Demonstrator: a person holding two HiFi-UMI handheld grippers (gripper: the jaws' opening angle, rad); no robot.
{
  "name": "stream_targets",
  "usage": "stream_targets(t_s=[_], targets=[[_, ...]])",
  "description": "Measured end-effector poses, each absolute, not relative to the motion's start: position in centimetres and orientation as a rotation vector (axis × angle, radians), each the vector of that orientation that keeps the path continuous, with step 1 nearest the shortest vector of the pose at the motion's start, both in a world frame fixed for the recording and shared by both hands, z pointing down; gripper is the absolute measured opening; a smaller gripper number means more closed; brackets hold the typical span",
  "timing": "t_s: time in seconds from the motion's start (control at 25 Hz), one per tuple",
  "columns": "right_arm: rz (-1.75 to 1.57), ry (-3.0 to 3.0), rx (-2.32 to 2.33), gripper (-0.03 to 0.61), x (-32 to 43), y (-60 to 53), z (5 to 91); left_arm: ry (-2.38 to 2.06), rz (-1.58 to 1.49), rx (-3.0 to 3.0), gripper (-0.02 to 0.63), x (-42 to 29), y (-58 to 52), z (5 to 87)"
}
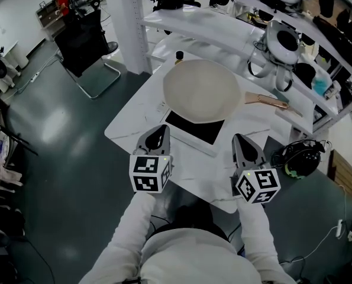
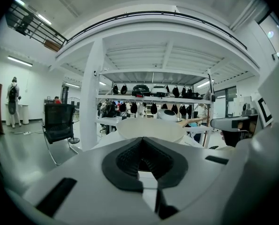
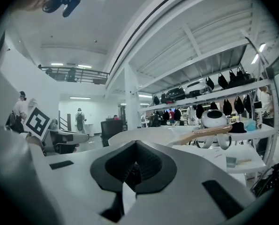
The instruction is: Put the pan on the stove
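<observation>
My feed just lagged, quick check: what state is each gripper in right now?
Left gripper: closed, holding nothing.
Right gripper: closed, holding nothing.

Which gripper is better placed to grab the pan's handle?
Right. The handle sticks out on the side of the right gripper; the left gripper would have to cross the pan.

The pan (image 1: 202, 90) hides the far part of the stove (image 1: 193, 129) beneath it.
</observation>
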State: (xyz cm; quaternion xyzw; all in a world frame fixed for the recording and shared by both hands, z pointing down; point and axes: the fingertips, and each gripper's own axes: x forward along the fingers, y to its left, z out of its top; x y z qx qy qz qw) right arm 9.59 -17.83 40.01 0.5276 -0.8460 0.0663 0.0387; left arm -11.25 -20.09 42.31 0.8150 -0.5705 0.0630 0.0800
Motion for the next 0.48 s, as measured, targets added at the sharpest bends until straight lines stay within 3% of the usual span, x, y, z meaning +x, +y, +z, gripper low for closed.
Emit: stream_targets(t_s=[0.48], targets=[[0.168,-2.601,1.618,0.026,8.0,-17.0,39.9,-1.7,0.199,2.479,0.017,-12.1,-19.1,41.8]])
